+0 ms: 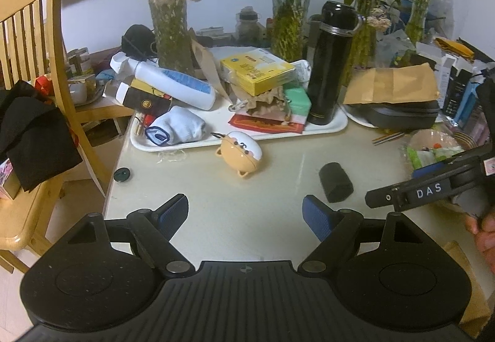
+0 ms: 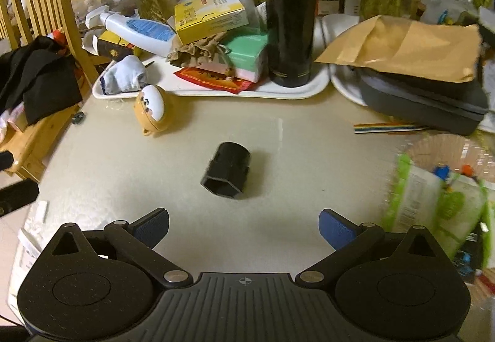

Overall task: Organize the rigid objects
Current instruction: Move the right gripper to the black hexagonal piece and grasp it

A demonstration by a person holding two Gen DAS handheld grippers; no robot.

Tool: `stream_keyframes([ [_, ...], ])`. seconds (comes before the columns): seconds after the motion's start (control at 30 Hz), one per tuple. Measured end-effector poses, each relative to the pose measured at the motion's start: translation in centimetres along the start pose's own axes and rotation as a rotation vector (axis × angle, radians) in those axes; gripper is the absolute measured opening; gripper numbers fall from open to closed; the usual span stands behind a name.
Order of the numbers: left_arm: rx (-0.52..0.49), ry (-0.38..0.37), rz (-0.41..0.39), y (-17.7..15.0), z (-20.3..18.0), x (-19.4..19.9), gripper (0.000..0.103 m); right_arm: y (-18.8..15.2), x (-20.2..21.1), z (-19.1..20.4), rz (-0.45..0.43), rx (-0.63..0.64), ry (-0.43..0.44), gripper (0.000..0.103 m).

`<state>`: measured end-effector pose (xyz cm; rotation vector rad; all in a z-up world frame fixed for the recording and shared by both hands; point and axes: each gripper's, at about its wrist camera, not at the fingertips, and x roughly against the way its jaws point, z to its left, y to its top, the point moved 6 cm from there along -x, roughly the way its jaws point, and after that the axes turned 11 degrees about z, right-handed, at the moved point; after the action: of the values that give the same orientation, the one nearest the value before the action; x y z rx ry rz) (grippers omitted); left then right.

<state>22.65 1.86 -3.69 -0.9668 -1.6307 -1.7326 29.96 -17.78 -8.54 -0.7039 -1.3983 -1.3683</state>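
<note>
A small black hexagonal cap [image 2: 226,169] lies on its side on the pale table, ahead of my right gripper [image 2: 244,226]; it also shows in the left wrist view [image 1: 335,182]. An orange-and-white cat-shaped case [image 1: 242,154] lies near the white tray [image 1: 337,125], also in the right wrist view [image 2: 152,111]. My left gripper [image 1: 246,213] is open and empty, low over the table's near part. My right gripper is open and empty. The right gripper's body [image 1: 433,187] enters the left wrist view from the right.
The tray holds a tall black flask [image 1: 329,63], yellow box [image 1: 256,71], green box [image 2: 247,53], white bottle [image 1: 176,85] and rolled sock [image 2: 125,74]. A wooden chair [image 1: 34,63] with black cloth stands left. A brown envelope [image 2: 408,46] on a grey case and bagged items [image 2: 439,196] sit right.
</note>
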Motion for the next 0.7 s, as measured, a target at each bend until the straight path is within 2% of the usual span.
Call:
stream_keyframes([
  [0.07,0.012,-0.002,0.006,0.1,0.3,-0.2,0.081,0.6,-0.7,0.0,0.014,-0.02,0.022,0.1],
  [0.13,0.023,-0.009,0.01,0.0,0.5,-0.4,0.081,1.1,-1.6,0.1,0.032,-0.043,0.057,0.094],
  [0.47,0.047,-0.025,0.023,-0.1,0.9,-0.6,0.081,3.2,-6.0,-0.9,0.102,-0.23,0.171,0.088],
  [0.7,0.05,-0.029,0.033,-0.2,1.0,-0.8,0.081,3.6,-7.5,-1.3,0.112,-0.306,0.221,0.077],
])
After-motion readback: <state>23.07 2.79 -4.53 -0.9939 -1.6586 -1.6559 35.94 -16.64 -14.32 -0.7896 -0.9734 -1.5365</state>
